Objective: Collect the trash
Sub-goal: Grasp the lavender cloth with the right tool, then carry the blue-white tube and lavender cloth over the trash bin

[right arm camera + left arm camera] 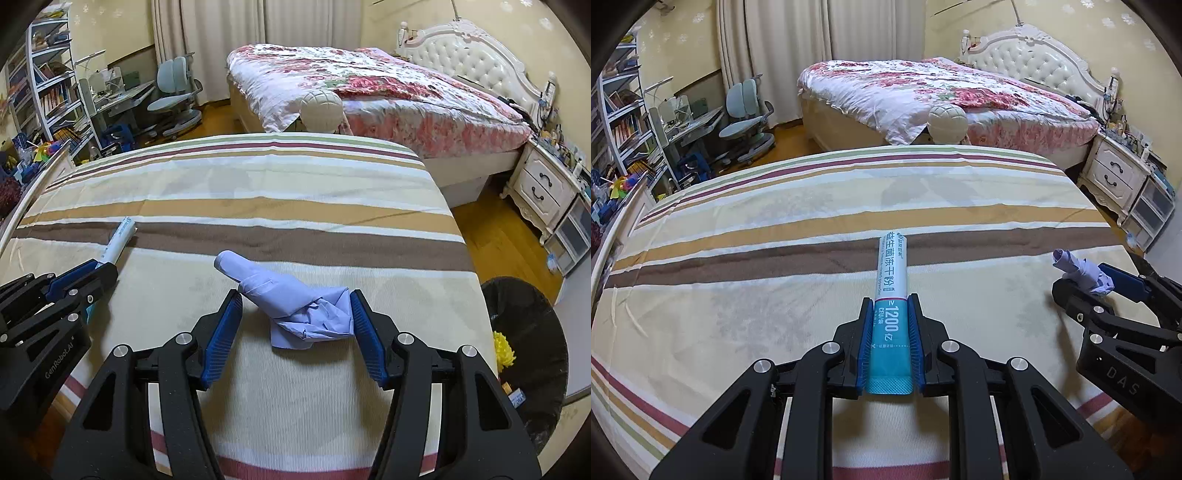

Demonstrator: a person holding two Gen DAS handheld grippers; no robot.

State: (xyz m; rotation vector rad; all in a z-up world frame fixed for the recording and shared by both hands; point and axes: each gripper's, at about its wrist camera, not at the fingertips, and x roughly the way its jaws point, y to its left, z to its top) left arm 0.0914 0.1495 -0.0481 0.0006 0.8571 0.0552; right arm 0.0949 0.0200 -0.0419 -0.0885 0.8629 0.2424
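Blue-padded, your left tongs (891, 325) pinch the teal end of a white-and-teal foil sachet (891, 291), held clear above the striped bed cover (775, 258). Your right tongs (293, 328) stand half spread around a crumpled lilac paper wad (295, 306), its right edge touching one pad. Just right of the bed: a black-lined bin (532, 332).

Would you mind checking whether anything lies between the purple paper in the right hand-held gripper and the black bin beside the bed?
Nothing visible does. The crumpled purple paper sits in the right hand-held gripper, and the black bin stands open beyond the striped bed's right edge.
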